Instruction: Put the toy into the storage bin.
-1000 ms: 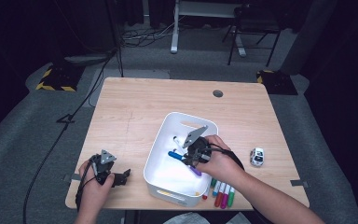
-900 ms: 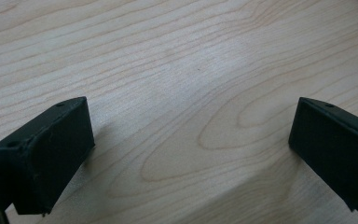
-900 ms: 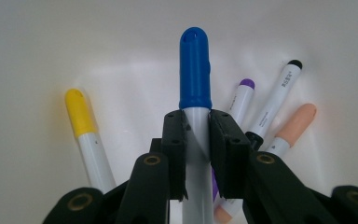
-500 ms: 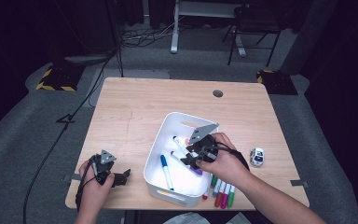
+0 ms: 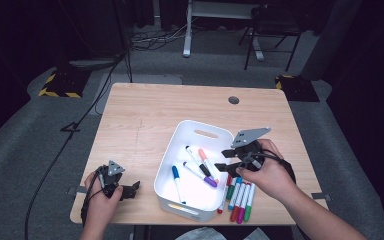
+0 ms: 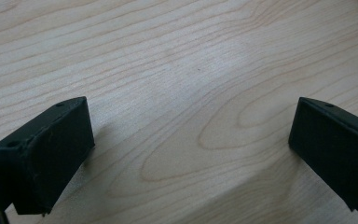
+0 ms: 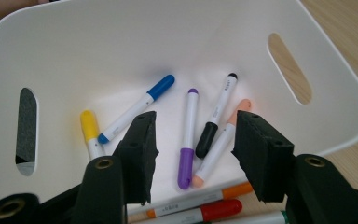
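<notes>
At a pale wooden table [image 5: 145,120], a person works with a gripper in each hand. The right gripper [image 5: 226,160] hangs over the right rim of a white bin [image 5: 200,134] near the table's front edge; its jaws have just been opening and now stand about half apart with nothing between them. Seen along those jaws, five markers lie loose on the bin's floor: a purple marker [image 7: 188,135], a black marker [image 7: 216,114], a peach marker [image 7: 219,144], a blue marker [image 7: 135,107] and a yellow marker [image 7: 89,132]. The purple one lies straight below the gap between the jaws. Just right of the bin, under the right hand [image 5: 267,172], more markers [image 5: 240,197] lie side by side on the table, red, blue and green among them. Far off at the near left corner, the left gripper [image 5: 132,188] rests low over bare wood, jaws wide apart and empty.
</notes>
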Action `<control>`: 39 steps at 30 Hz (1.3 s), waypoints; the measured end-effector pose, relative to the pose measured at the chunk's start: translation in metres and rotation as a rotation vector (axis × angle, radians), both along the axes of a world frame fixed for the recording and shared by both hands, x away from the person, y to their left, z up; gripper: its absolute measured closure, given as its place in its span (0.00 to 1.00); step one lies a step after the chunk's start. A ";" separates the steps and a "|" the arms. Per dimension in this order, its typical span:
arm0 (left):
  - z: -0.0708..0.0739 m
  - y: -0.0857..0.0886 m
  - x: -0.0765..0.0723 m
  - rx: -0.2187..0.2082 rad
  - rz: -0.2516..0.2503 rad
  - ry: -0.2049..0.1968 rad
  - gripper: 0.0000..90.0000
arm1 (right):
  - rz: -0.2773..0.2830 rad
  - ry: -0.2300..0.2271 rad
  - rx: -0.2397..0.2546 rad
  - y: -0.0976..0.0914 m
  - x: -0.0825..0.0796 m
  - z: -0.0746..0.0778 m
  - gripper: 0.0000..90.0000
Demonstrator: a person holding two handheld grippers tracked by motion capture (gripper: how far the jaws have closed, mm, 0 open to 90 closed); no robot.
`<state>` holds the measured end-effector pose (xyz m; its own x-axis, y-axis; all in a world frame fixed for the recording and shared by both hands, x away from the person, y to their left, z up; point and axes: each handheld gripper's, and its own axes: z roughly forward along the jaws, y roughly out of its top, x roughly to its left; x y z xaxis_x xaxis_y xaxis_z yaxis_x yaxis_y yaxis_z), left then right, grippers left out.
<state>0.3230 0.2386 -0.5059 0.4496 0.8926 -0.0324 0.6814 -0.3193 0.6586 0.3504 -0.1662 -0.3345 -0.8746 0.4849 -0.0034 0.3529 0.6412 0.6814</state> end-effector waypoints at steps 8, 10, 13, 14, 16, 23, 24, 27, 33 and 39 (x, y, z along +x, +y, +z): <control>0.000 0.000 0.000 0.001 0.001 0.000 0.00 | -0.063 0.006 0.055 -0.032 -0.005 0.011 0.53; 0.000 0.000 0.000 0.001 0.001 0.000 0.00 | -0.070 0.001 0.054 -0.038 -0.007 0.012 0.53; 0.000 0.000 0.000 0.003 -0.002 0.003 0.00 | -0.083 0.007 0.053 -0.046 -0.011 0.012 0.53; 0.000 0.000 0.000 0.001 0.000 0.000 0.00 | -0.087 0.005 0.054 -0.049 -0.012 0.011 0.53; 0.000 0.000 0.000 0.001 0.002 0.000 0.00 | -0.095 0.009 0.059 -0.054 -0.014 0.009 0.53; 0.000 0.000 0.000 0.003 0.000 -0.001 0.00 | -0.147 0.024 0.055 -0.076 -0.020 -0.002 0.51; 0.000 0.000 0.000 0.001 0.001 0.000 0.00 | -0.153 0.029 0.053 -0.080 -0.021 -0.004 0.51; 0.000 0.000 0.000 0.001 0.000 0.001 0.00 | -0.176 0.034 0.039 -0.090 -0.023 -0.011 0.50; 0.000 0.000 0.000 0.002 0.001 -0.001 0.00 | -0.228 0.074 0.025 -0.105 -0.026 -0.037 0.48; 0.000 0.000 0.000 0.002 0.001 0.000 0.00 | -0.234 0.117 -0.007 -0.109 -0.029 -0.071 0.47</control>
